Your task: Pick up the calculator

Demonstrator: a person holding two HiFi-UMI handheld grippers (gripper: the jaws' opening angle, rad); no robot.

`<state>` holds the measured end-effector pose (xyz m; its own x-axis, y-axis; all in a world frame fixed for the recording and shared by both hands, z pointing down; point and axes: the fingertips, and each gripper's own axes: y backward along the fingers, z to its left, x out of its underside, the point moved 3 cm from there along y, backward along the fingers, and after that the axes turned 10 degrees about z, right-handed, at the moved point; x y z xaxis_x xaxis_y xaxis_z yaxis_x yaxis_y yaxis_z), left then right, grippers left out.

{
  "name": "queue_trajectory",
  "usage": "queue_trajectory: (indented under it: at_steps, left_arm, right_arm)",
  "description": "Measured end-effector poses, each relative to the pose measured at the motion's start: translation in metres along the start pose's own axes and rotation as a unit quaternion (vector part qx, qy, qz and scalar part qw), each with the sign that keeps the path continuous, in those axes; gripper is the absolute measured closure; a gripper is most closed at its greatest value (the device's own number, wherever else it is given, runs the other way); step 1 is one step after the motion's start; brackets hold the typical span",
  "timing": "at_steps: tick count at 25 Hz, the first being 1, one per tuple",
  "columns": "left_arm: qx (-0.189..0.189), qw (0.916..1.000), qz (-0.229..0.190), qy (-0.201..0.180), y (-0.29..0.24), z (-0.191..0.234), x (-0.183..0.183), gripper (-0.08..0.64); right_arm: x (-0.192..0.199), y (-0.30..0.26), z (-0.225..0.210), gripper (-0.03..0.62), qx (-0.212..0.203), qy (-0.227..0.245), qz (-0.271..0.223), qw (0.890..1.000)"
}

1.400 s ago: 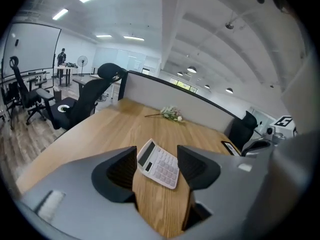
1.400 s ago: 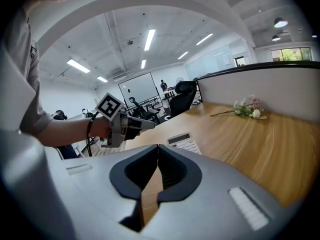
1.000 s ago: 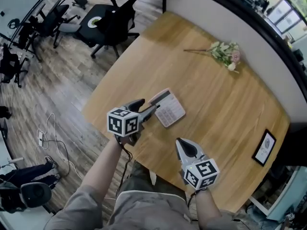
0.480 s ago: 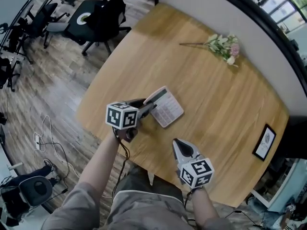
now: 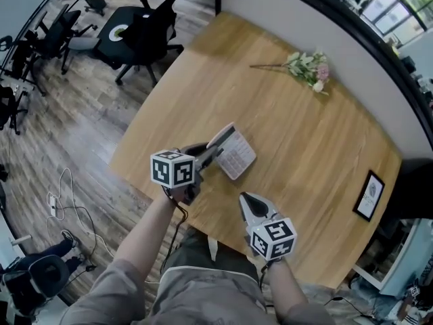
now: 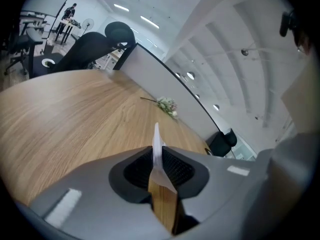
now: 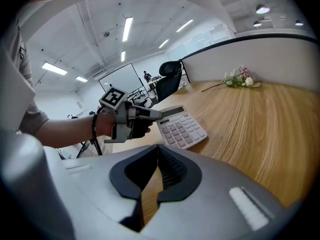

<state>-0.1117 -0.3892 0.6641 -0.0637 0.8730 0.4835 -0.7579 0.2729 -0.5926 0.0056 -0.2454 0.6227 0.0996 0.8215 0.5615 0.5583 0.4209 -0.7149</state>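
The pale calculator (image 5: 233,153) lies on the round wooden table (image 5: 311,134), its left end tipped up a little. My left gripper (image 5: 215,153) has that end between its jaws, which are closing; in the left gripper view the calculator's thin white edge (image 6: 156,144) stands upright between the dark pads, and they touch it. The right gripper view shows the calculator's keys (image 7: 181,126) and the left gripper (image 7: 152,115) at its display end. My right gripper (image 5: 245,200) hovers near the table's front edge, shut and empty, pointing at the calculator.
A bunch of pale flowers (image 5: 304,68) lies at the table's far side. A small framed picture (image 5: 369,196) sits at the right edge. Black office chairs (image 5: 145,26) stand on the wood floor beyond the table, with cables (image 5: 64,195) on the floor at left.
The left jaws have narrowed onto the calculator's left end, which now sits slightly raised. The right gripper has hardly shifted.
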Motion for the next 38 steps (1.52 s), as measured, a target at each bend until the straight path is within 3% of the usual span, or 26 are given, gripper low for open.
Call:
queue_trajectory:
  at_steps: [4, 9, 13, 18, 27, 38]
  left_arm:
    - [-0.021, 0.9995, -0.02, -0.011, 0.025, -0.013, -0.007, 0.503]
    - [-0.015, 0.9991, -0.031, -0.024, 0.06, -0.032, -0.021, 0.505]
    - [-0.029, 0.9963, -0.045, -0.068, 0.094, -0.052, -0.039, 0.503]
    - [-0.035, 0.9892, -0.077, -0.119, 0.134, -0.079, -0.061, 0.505]
    - [-0.062, 0.9688, -0.147, -0.189, 0.203, -0.123, -0.088, 0.508]
    - [-0.089, 0.929, -0.232, -0.274, 0.285, -0.184, -0.097, 0.509]
  right_arm:
    - [-0.013, 0.017, 0.008, 0.581, 0.01, 0.01, -0.017, 1.0]
    - [-0.035, 0.037, 0.026, 0.581, 0.022, 0.043, -0.04, 0.998]
    - [-0.063, 0.059, 0.041, 0.581, 0.041, 0.063, -0.072, 0.995]
    - [-0.096, 0.098, 0.057, 0.581, 0.038, 0.048, -0.129, 0.99]
    - [-0.139, 0.169, 0.083, 0.581, 0.083, 0.089, -0.215, 0.969]
    - [-0.155, 0.233, 0.124, 0.581, 0.123, 0.139, -0.286, 0.94]
